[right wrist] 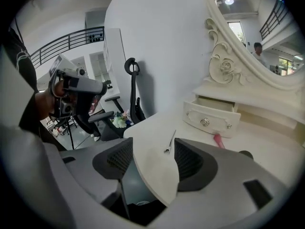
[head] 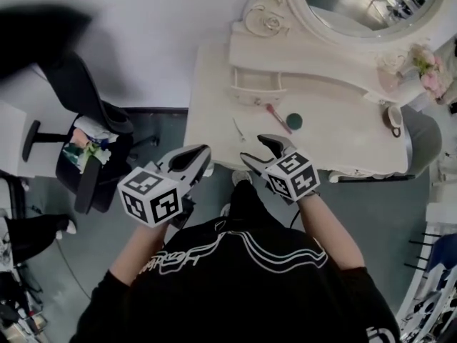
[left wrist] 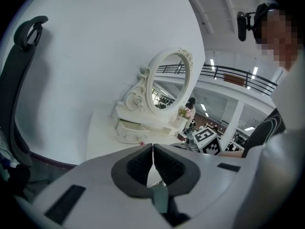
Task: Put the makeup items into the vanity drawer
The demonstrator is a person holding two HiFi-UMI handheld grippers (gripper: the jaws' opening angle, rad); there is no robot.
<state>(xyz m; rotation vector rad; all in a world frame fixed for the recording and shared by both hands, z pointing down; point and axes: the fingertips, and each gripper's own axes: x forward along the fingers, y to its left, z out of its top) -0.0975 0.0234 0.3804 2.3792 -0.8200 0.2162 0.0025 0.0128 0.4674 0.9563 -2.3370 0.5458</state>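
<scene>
The cream vanity table [head: 214, 98] carries an oval mirror [head: 371, 6] and a small open drawer [head: 255, 84], which looks empty. On the tabletop lie a pink stick-shaped item [head: 278, 118], a dark round compact [head: 294, 121] and a thin silver tool [head: 238, 128]. My left gripper [head: 203, 153] is shut with nothing in it, held at the table's near edge. My right gripper [head: 251, 147] is open and empty, just short of the silver tool [right wrist: 170, 142]. In the right gripper view the drawer [right wrist: 212, 116], the pink item [right wrist: 219, 140] and the compact [right wrist: 245, 153] lie beyond the jaws.
A black office chair [head: 86, 127] with colourful things on its seat stands left of the vanity. Pink flowers [head: 428, 66] and a cup [head: 395, 118] sit at the table's right end, beside a grey chair [head: 421, 138]. A white wall backs the vanity.
</scene>
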